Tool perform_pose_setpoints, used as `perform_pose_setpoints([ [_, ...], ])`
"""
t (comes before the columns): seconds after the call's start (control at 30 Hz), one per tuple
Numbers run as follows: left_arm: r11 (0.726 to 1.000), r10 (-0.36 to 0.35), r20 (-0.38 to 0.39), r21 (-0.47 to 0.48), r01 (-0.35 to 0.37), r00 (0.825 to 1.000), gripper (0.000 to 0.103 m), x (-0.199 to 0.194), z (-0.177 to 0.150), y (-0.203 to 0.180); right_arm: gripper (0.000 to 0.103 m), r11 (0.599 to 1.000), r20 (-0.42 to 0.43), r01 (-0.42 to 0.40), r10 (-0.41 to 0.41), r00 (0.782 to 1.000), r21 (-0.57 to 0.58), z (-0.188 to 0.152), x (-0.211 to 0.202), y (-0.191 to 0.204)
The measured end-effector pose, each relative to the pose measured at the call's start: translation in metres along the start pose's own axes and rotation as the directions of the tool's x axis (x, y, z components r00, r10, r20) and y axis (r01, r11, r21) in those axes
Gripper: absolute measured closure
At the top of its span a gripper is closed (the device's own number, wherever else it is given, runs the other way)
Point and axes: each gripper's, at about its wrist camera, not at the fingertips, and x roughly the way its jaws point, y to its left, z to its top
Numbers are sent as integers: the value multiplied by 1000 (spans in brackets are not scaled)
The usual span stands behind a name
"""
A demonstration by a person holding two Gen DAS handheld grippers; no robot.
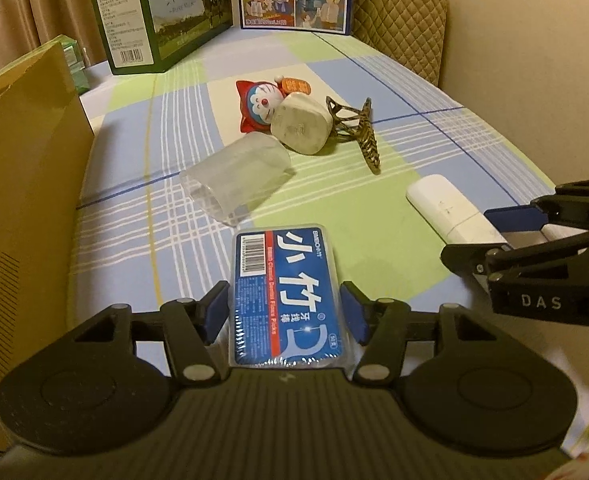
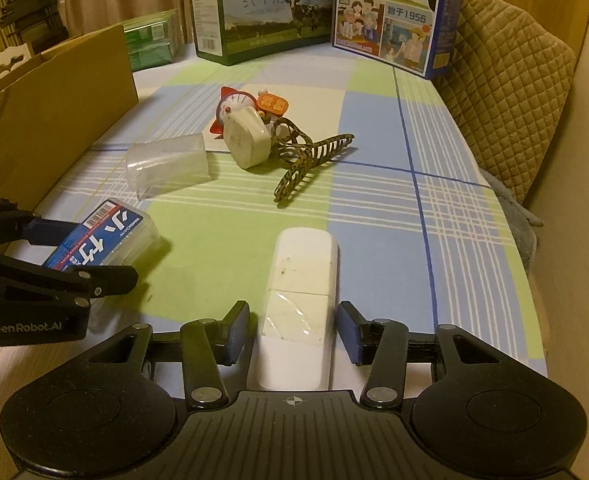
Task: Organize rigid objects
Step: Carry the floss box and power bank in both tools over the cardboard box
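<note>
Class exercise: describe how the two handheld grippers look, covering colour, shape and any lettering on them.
Both are matte black. The left gripper and right gripper each have two round discs on a ribbed base, jointed link arms with silver pivot pins, and flat blue finger pads. White lettering on their sides reads "DAS" and "GenRobot.AI". No sleeves or cables show.

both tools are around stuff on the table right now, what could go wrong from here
1. The left tool straddles only the near end of the dental floss pick box; lifted from there, its far end may droop or slip.
2. The right tool has visible gaps beside the white rectangular device, so closing off-centre could skew it.
3. The two tools sit close together, and the clear plastic cup lies on its side just ahead and could roll if nudged.
</note>
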Motion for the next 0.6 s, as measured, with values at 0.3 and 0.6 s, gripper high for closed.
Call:
perform_pose_setpoints([
  [0.3,1000,5,7,2,-5,1000,49,1,-1,-1,58,1000,5,20,-20,1000,6,1,2,3],
  [0.6,1000,2,11,-2,-2,1000,50,0,-3,-1,65,999,10,32,-32,999,27,2,1,5],
])
